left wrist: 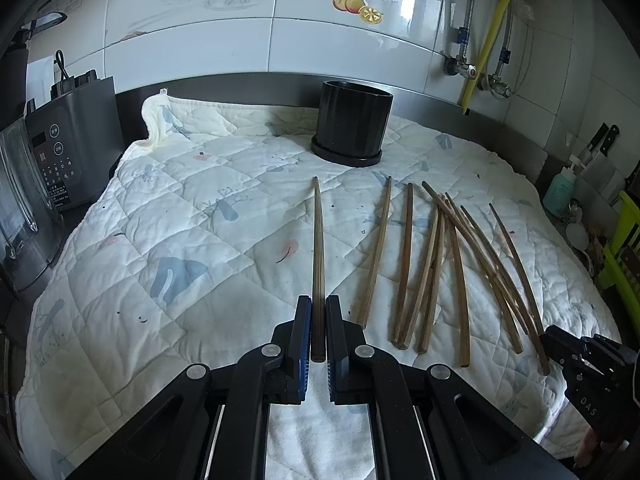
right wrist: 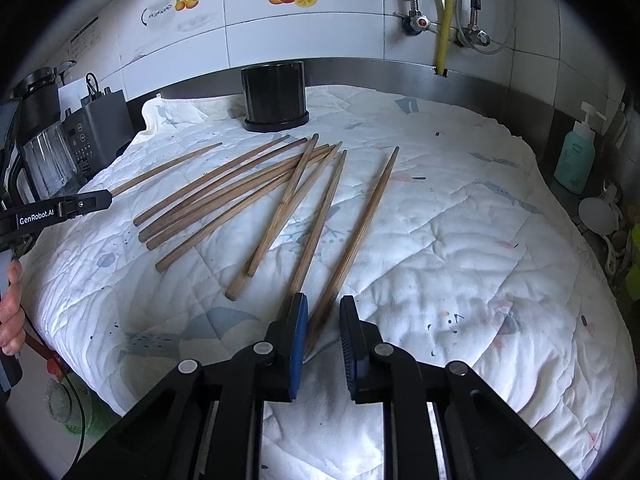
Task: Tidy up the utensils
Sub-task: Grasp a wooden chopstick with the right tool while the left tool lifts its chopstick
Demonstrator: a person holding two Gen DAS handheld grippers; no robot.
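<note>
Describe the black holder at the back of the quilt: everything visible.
The black holder is a plain, matt, straight-walled cylinder, apparently plastic, standing upright in a shallow black saucer. It sits on the quilted cloth near the steel backsplash, beyond the chopsticks, none of which touch it. Its opening faces up; the inside is not visible.

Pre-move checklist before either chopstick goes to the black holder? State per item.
1. Left hand-held gripper shut on its chopstick: ok, pads clamp the thick end.
2. Held chopstick clear of the others: ok, it sits apart from the loose chopsticks.
3. Right hand-held gripper gripping its chopstick: not ok, the chopstick lies between the jaws with a gap on the right side.
4. Right-side chopstick free of the pile: ok, nothing crosses it.
5. Black holder upright on the quilted cloth: ok.
6. Holder empty inside: cannot tell, the interior is hidden.
</note>
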